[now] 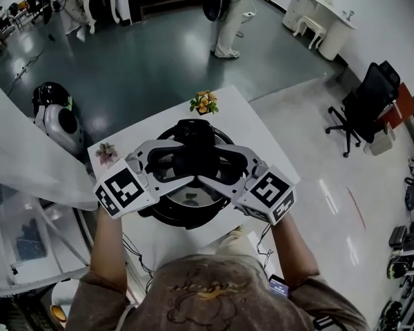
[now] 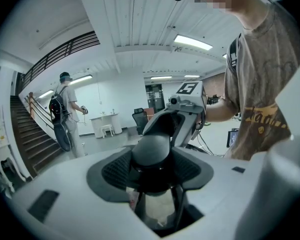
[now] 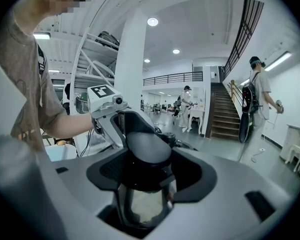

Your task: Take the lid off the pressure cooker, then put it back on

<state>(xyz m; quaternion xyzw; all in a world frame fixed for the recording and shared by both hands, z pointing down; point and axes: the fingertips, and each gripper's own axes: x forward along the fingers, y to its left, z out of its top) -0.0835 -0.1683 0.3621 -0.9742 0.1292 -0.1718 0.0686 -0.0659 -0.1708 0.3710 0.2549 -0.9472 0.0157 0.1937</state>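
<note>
A small pink flower lies at the left of the flat white counter. The grey left tongs, with a black-and-white square pattern on their cube, pinch a smooth black handle of the lid. The lid is see-through glass and hangs over the round black pot. Orange flowers lie behind the pot. The right tongs pinch the lid's other side.
</note>
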